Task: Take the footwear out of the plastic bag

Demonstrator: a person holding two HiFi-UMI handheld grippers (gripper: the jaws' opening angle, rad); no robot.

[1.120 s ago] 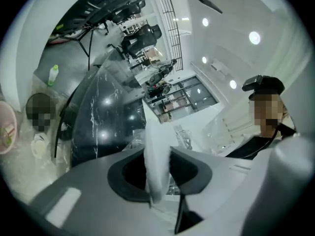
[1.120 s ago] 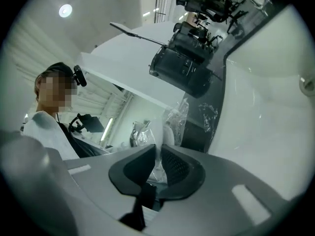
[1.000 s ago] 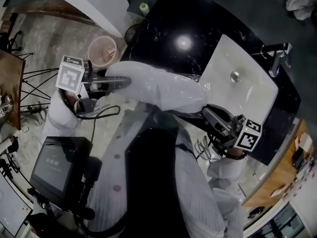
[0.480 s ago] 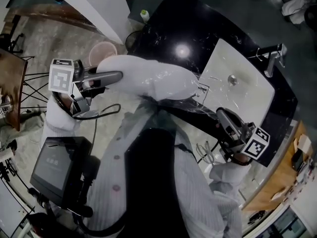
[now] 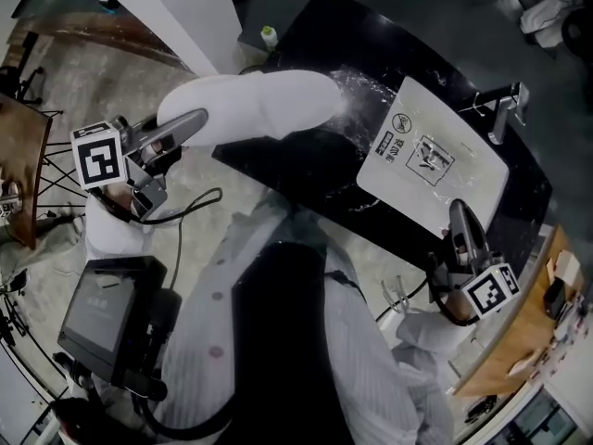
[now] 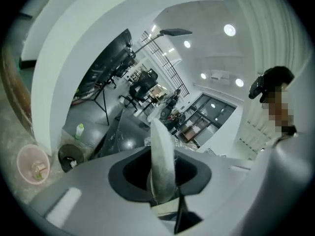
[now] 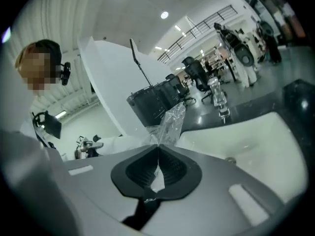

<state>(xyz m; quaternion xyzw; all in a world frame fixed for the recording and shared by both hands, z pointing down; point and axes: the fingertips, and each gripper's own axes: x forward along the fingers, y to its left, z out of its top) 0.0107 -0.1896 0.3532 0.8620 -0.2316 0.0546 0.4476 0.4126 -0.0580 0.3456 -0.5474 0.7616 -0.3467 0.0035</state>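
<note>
The white footwear point(image 5: 255, 108) hangs in the air over the black counter's left end, my left gripper point(image 5: 196, 124) shut on one end of it. In the left gripper view its pale edge point(image 6: 162, 156) stands upright between the jaws of the left gripper point(image 6: 161, 183). The clear plastic bag point(image 5: 419, 156), printed with warning labels, lies stretched flat across the white sink, its crinkled mouth near the footwear's far end. My right gripper point(image 5: 460, 216) is shut on the bag's near edge. In the right gripper view a strip of bag point(image 7: 171, 123) rises out of the shut right gripper point(image 7: 158, 154).
The white sink point(image 5: 486, 188) is set in a black counter point(image 5: 320, 35), with a chrome tap point(image 5: 500, 111) at its far side. A small green-capped bottle point(image 5: 269, 35) stands at the counter's far corner. A pink bin point(image 6: 33, 163) sits on the floor at the left.
My left gripper has drawn the footwear up and to the left. The right gripper has moved right and toward me with the bag, which has slid off the footwear and flattened over the sink.
</note>
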